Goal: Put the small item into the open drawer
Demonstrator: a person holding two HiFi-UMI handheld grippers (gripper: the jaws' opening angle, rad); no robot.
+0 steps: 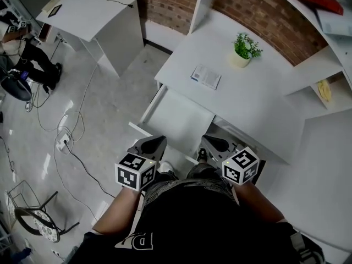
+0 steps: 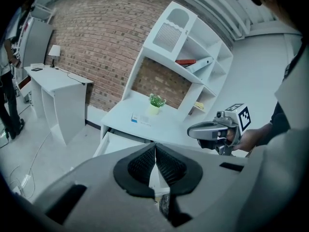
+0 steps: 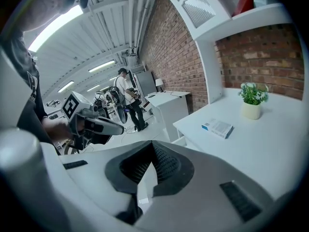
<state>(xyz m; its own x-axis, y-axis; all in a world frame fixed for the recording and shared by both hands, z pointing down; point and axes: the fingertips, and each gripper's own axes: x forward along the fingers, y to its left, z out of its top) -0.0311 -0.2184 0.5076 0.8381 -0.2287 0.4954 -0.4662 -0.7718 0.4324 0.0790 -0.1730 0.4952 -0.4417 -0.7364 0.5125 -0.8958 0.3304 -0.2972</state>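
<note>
Head view, listed outward.
1. One left hand-held gripper (image 1: 157, 142), jaws clenched together with nothing between them.
2. One right hand-held gripper (image 1: 212, 143), jaws likewise clenched on nothing, beside the left one and apart from it.
3. One open drawer (image 1: 177, 119), just ahead of both, pulled out of the white bench (image 1: 258, 100).
4. One small blue-and-white packet (image 1: 205, 76), flat on the bench beyond the drawer, well apart from both.
5. One potted plant (image 1: 245, 47), farther out, ahead of the right hand-held gripper, near the brick wall (image 1: 258, 15).
</note>
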